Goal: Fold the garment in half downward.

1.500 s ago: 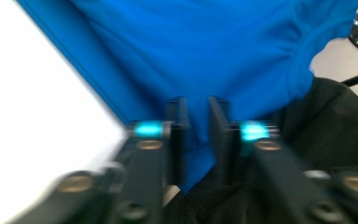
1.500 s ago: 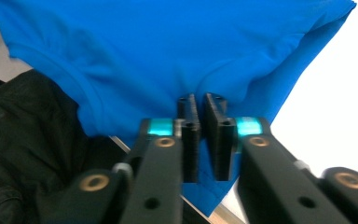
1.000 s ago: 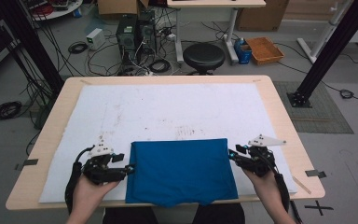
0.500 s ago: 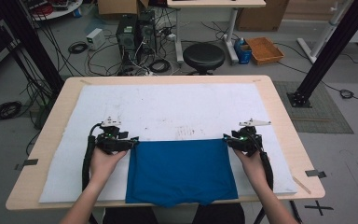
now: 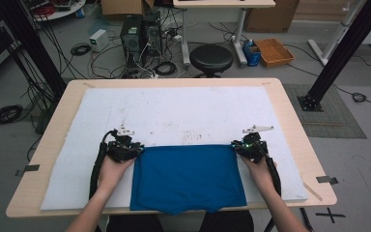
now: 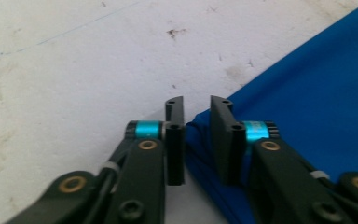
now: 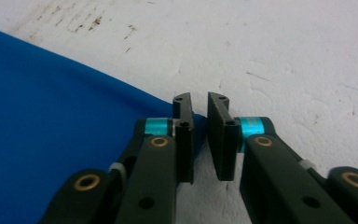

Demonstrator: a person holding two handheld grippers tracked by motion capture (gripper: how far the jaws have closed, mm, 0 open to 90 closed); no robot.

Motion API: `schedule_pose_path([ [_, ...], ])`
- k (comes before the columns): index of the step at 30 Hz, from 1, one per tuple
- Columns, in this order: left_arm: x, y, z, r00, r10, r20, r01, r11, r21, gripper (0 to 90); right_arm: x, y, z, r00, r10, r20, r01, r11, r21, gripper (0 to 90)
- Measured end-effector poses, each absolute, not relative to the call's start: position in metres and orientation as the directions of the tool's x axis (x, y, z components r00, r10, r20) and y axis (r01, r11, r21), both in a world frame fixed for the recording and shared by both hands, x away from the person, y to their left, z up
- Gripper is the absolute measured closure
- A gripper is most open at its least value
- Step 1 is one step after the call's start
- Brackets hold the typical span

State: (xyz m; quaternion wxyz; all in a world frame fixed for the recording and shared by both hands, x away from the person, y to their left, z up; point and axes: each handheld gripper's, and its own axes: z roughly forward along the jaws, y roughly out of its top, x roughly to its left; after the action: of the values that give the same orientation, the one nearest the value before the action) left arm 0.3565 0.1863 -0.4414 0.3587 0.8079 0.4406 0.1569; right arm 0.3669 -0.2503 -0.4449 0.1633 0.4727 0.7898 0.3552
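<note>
A folded blue cloth (image 5: 188, 176) lies flat on the white mat at the near middle, its near edge hanging over the table front. My left gripper (image 5: 134, 151) is at the cloth's far left corner and my right gripper (image 5: 237, 148) at its far right corner. In the left gripper view the jaws (image 6: 196, 105) have just been closing, and the bunched corner of the cloth (image 6: 317, 88) sits pinched between them. The right gripper view shows the same: jaws (image 7: 199, 100) just closed in on the corner tip of the cloth (image 7: 51, 116).
The white mat (image 5: 183, 111) covers most of the wooden table (image 5: 294, 125) and is bare beyond the cloth. Past the table's far edge, on the floor, stand a black stool (image 5: 211, 57), computer towers (image 5: 135, 34), cables and an orange box (image 5: 274, 51).
Both hands have slid forward along the cloth's sides to its far corners and sunk onto the mat. Both pairs of jaws have narrowed onto the corners.
</note>
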Motion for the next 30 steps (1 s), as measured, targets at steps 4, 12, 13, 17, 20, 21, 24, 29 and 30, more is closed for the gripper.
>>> schedule_pose_path([
  [4,0.359,0.188,-0.441,0.566,0.82,-0.078,0.603,-0.348,0.718,84.8,0.367,-0.25,-0.443,-0.506,0.858,0.082,0.624,0.299,0.722,87.5],
  [12,0.377,0.188,-0.434,0.566,0.822,-0.058,0.579,-0.347,0.738,85.5,0.383,-0.253,-0.434,-0.502,0.862,0.077,0.603,0.285,0.745,87.7],
  [13,0.38,0.188,-0.432,0.564,0.823,-0.059,0.578,-0.343,0.74,85.4,0.387,-0.253,-0.432,-0.499,0.863,0.075,0.601,0.283,0.748,87.7],
  [17,0.396,0.186,-0.429,0.565,0.824,-0.052,0.568,-0.342,0.749,85.4,0.402,-0.255,-0.431,-0.483,0.872,0.075,0.609,0.273,0.745,87.7],
  [20,0.403,0.184,-0.429,0.571,0.82,-0.032,0.558,-0.359,0.748,85.4,0.408,-0.257,-0.432,-0.473,0.878,0.076,0.614,0.266,0.743,87.7],
  [21,0.405,0.183,-0.43,0.569,0.821,-0.037,0.56,-0.354,0.749,85.3,0.409,-0.257,-0.433,-0.473,0.878,0.069,0.608,0.268,0.747,87.6],
  [24,0.408,0.183,-0.432,0.568,0.822,-0.045,0.558,-0.345,0.754,84.5,0.41,-0.258,-0.434,-0.47,0.879,0.072,0.613,0.267,0.743,86.7],
  [29,0.404,0.185,-0.426,0.542,0.84,-0.004,0.536,-0.342,0.772,62.7,0.408,-0.259,-0.431,-0.468,0.882,0.057,0.595,0.266,0.759,77.5],
  [30,0.403,0.186,-0.424,0.545,0.839,-0.002,0.528,-0.341,0.778,56.5,0.406,-0.26,-0.429,-0.466,0.883,0.06,0.593,0.261,0.762,75.4],
])
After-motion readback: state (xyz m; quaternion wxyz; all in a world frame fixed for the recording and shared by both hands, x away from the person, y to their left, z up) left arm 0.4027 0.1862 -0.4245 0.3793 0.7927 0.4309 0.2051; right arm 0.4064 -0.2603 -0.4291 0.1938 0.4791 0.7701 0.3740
